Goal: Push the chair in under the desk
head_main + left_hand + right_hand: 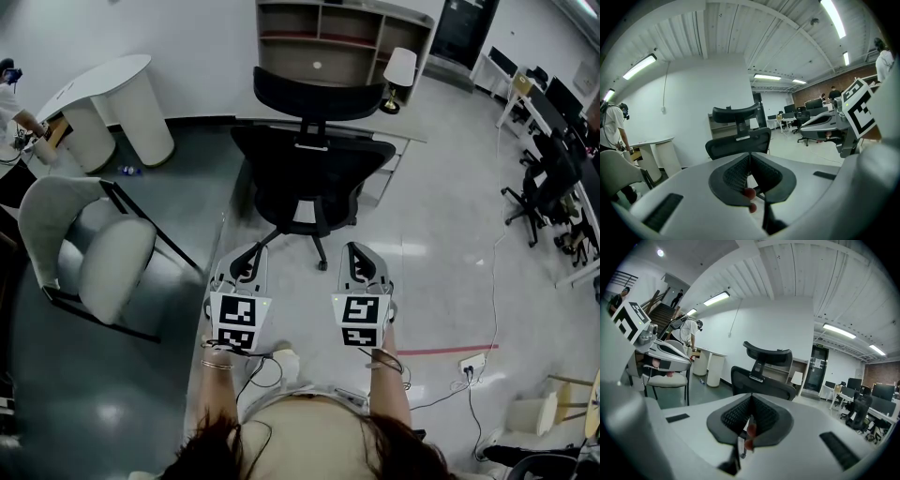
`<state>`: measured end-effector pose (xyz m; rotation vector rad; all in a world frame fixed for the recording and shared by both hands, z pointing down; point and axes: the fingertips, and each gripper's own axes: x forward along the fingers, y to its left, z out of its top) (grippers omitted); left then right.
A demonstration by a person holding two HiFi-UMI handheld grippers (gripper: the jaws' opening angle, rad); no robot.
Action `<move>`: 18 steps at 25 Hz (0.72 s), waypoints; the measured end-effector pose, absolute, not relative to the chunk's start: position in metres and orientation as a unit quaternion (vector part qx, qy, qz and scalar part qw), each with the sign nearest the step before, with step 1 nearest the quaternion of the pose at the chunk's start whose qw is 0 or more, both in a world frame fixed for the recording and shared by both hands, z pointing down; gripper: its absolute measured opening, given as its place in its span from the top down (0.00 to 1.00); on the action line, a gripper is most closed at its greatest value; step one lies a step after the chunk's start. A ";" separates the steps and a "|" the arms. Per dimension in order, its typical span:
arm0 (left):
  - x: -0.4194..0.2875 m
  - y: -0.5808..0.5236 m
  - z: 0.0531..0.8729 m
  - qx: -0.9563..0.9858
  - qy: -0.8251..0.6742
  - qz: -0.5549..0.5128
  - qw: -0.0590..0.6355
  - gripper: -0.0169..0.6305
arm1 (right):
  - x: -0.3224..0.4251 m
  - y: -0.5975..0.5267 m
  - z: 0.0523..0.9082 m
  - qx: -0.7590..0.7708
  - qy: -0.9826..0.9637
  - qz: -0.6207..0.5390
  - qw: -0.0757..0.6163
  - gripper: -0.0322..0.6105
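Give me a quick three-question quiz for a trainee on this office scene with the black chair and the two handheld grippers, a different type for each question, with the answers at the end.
1. True or false: the left gripper is clamped on the black mesh office chair.
2. In the head view, what stands just right of the chair's headrest? A) a small lamp with a white shade B) a red kettle C) a potted plant
3. Fill in: the pale padded armchair with a black frame stands on the person's ____ side.

Key: 1 false: its jaws are shut on nothing, short of the chair. 2 A. 3 left.
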<state>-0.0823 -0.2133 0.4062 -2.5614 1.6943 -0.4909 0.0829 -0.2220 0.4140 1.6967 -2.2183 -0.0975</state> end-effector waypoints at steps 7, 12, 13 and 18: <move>-0.073 -0.197 0.408 -0.823 0.545 -0.161 0.022 0.94 | 0.090 -0.206 0.415 0.596 -0.783 -0.040 0.172 0.91; -0.069 -0.187 0.410 -0.822 0.546 -0.160 0.020 0.94 | 0.093 -0.198 0.415 0.594 -0.784 -0.045 0.173 0.91; -0.068 -0.185 0.409 -0.821 0.547 -0.160 0.021 0.94 | 0.093 -0.196 0.415 0.593 -0.785 -0.047 0.173 0.91; -0.061 -0.175 0.411 -0.821 0.548 -0.160 0.020 0.94 | 0.099 -0.187 0.416 0.592 -0.786 -0.045 0.172 0.91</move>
